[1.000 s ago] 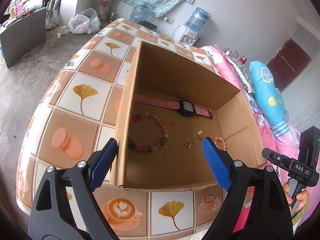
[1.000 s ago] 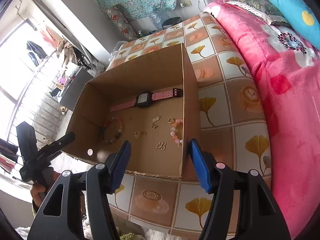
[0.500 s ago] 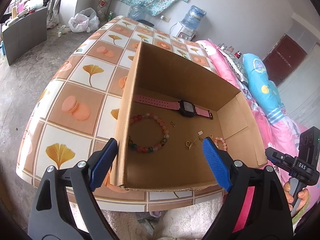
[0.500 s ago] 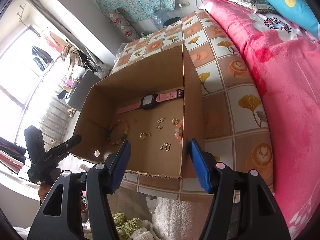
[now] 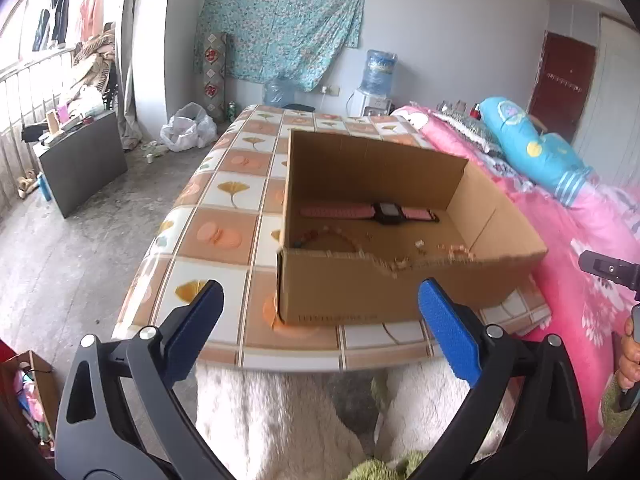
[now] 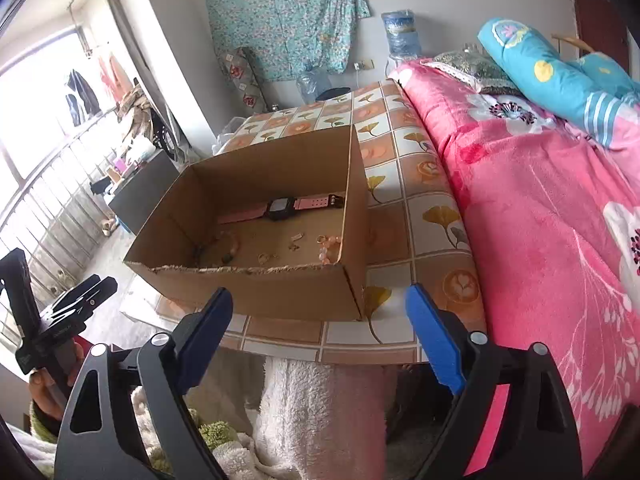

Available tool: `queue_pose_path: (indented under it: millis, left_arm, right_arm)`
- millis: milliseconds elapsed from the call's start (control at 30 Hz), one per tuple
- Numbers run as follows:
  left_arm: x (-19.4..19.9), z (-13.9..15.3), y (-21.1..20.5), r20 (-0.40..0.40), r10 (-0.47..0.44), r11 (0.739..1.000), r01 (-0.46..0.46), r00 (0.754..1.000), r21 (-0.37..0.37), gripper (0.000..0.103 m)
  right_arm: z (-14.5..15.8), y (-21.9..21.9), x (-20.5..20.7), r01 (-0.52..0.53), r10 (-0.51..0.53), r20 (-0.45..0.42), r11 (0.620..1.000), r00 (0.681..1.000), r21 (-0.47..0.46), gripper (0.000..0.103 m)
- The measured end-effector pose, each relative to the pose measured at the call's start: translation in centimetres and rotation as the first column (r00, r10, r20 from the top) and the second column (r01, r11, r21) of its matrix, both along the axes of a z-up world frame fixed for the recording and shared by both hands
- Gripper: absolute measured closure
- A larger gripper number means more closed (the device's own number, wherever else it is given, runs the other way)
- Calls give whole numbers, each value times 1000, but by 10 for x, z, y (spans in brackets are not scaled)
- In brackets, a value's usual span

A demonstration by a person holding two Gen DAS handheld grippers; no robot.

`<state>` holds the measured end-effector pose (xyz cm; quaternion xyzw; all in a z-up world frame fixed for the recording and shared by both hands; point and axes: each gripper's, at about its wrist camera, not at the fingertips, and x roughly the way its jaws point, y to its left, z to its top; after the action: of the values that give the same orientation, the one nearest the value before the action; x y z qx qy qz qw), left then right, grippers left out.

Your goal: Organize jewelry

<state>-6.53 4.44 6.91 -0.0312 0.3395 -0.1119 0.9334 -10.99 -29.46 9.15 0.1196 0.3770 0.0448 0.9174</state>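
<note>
No legible text anywhere

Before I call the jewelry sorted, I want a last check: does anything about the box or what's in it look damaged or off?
The cardboard box has a ragged, torn near rim. Inside, the pink watch lies flat by the far wall; the bead bracelets and small gold pieces lie loose on the floor. Nothing has spilled onto the table.
</note>
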Motion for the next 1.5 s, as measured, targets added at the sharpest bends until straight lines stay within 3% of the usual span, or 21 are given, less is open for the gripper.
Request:
queue_pose_path:
  millis: [67, 233, 333, 567, 1133, 1500]
  left_arm:
    - [-7, -4, -8, -8, -3, 1000, 3, 1000, 17, 9]
    - [-1, -11, -36, -21, 59, 984, -54, 998, 168, 9]
    - [10, -14, -50, -83, 52, 972, -32, 995, 232, 9]
    - [26, -28, -54, -205, 62, 989, -33, 977, 142, 9]
    - [30, -33, -62, -214, 99, 981, -59, 972, 183, 9]
    - [37, -38, -57, -245, 101, 983, -59, 964, 172, 9]
  right_arm:
    - [-5, 18, -6, -11, 12, 16, 998, 1000, -59, 10]
    - [-18, 56, -4, -15, 22, 43, 986, 999, -166, 7]
    - [-22, 71, 3, -16, 24, 31, 975, 999, -223, 7]
    - [-39, 70, 23, 4, -12, -58, 990, 998, -143, 7]
    - [-54, 75, 41, -3, -15, -129, 991, 992, -136, 7]
    - [-55, 80, 47, -1, -20, -145, 990, 989, -141, 7]
